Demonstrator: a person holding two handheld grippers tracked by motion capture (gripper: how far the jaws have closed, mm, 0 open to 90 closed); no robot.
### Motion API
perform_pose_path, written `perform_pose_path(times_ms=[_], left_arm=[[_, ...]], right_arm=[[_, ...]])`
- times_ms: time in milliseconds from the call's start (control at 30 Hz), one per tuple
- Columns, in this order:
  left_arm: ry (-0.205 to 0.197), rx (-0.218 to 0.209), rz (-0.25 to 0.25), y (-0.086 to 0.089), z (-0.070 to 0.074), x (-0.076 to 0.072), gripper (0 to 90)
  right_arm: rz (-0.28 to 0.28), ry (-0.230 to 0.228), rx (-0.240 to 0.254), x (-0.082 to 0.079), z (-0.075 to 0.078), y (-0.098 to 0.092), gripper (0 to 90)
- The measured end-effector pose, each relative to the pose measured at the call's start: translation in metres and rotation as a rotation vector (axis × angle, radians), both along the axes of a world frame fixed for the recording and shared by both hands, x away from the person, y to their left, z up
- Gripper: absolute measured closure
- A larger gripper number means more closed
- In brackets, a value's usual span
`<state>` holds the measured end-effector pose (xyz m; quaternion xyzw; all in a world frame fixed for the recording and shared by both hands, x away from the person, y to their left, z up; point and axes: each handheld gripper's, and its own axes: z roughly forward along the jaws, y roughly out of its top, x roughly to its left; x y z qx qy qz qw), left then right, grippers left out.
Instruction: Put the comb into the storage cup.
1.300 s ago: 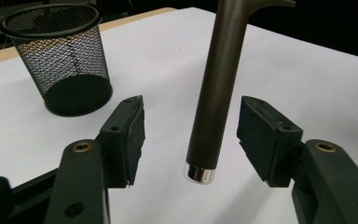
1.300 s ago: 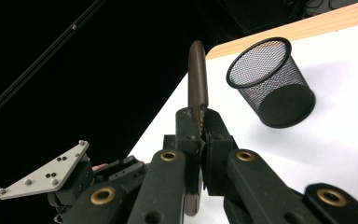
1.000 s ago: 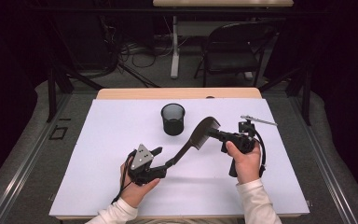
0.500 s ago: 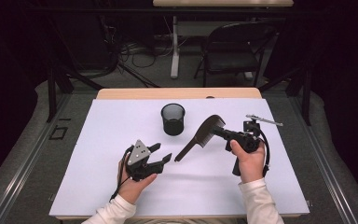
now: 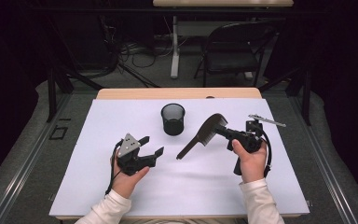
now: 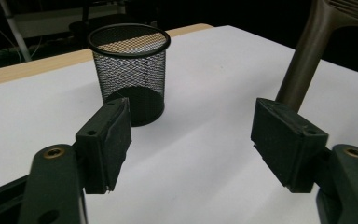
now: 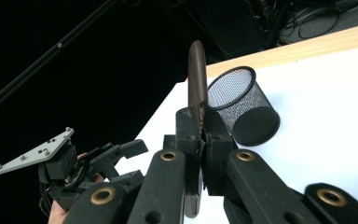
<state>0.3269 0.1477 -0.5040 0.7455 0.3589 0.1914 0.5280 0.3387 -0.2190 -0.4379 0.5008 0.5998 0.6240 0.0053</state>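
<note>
Since the earlier frame, the left tongs (image 5: 151, 145) had let go of the comb's handle and drawn back toward the left, their jaws just opening, nothing between them. At centre, the black mesh cup (image 5: 173, 119) stood upright on the white desk (image 5: 93, 186), apart from both hands. To the right, the right tongs (image 5: 230, 134) were clamped on the dark comb (image 5: 204, 135), holding it slanted above the desk, handle end down toward the left. The handover looked complete; the next move likely called for swinging the comb over the cup and lowering it in handle first.
</note>
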Motion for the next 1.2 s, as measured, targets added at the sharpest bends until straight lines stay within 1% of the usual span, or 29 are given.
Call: perform_pose_path(times_ms=[133, 233, 267, 300, 333, 467, 667, 867, 967, 1033, 1200], left_arm=[[0.015, -0.011, 0.017, 0.007, 0.002, 0.003, 26.3], [0.018, -0.017, 0.028, 0.010, 0.003, 0.005, 24.3], [0.019, -0.025, 0.032, 0.011, 0.004, 0.005, 23.5], [0.024, -0.030, 0.029, 0.012, 0.004, 0.006, 22.6], [0.025, -0.034, 0.031, 0.012, 0.004, 0.006, 21.8], [0.024, -0.039, 0.037, 0.015, 0.006, 0.007, 20.6], [0.028, -0.058, 0.048, 0.017, 0.007, 0.007, 17.3], [0.034, -0.067, 0.061, 0.019, 0.007, 0.008, 16.3], [0.046, -0.070, 0.066, 0.020, 0.007, 0.008, 16.2], [0.055, -0.069, 0.065, 0.020, 0.008, 0.008, 16.1], [0.047, -0.065, 0.067, 0.021, 0.009, 0.007, 16.1]], right_arm=[[-0.004, -0.038, 0.007, -0.001, 0.001, 0.000, 87.9], [-0.010, -0.057, 0.002, -0.002, 0.002, 0.000, 87.9], [-0.014, -0.060, -0.001, -0.003, 0.002, 0.000, 87.9], [-0.024, -0.078, -0.002, -0.003, 0.002, 0.001, 87.9], [-0.023, -0.074, -0.014, -0.003, 0.003, 0.000, 87.9], [-0.032, -0.082, -0.020, -0.004, 0.003, 0.001, 87.9], [-0.052, -0.116, -0.045, -0.006, 0.003, 0.003, 87.9], [-0.060, -0.124, -0.056, -0.008, 0.004, 0.003, 87.9], [-0.064, -0.123, -0.059, -0.008, 0.004, 0.003, 88.0], [-0.068, -0.132, -0.061, -0.008, 0.004, 0.005, 88.0], [-0.059, -0.123, -0.070, -0.008, 0.006, 0.008, 88.0]])
